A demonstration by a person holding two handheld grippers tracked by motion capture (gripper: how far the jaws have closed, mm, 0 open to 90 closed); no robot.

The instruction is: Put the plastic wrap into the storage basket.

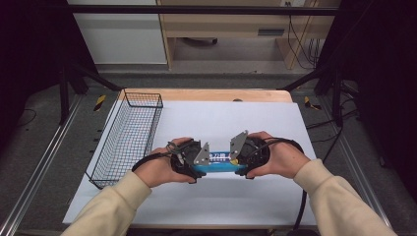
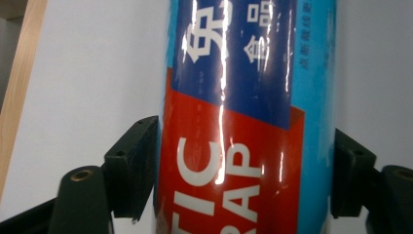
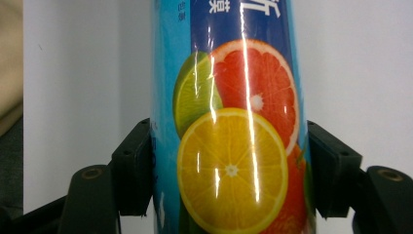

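Glossy blue film covers the plastic-wrap box [image 1: 220, 162], and that slick skin is the worry: it hangs just over the white surface [image 1: 231, 123], one end clamped in the left tongs [image 1: 199, 164], the other in the right tongs [image 1: 239, 164]. In each gripper view the black pads press on its sides. If the two hands pull unevenly or twist, I'd expect an end to slide free and the box to drop. The wire basket [image 1: 129, 139] sits near on the left, with nothing lying between it and the box.
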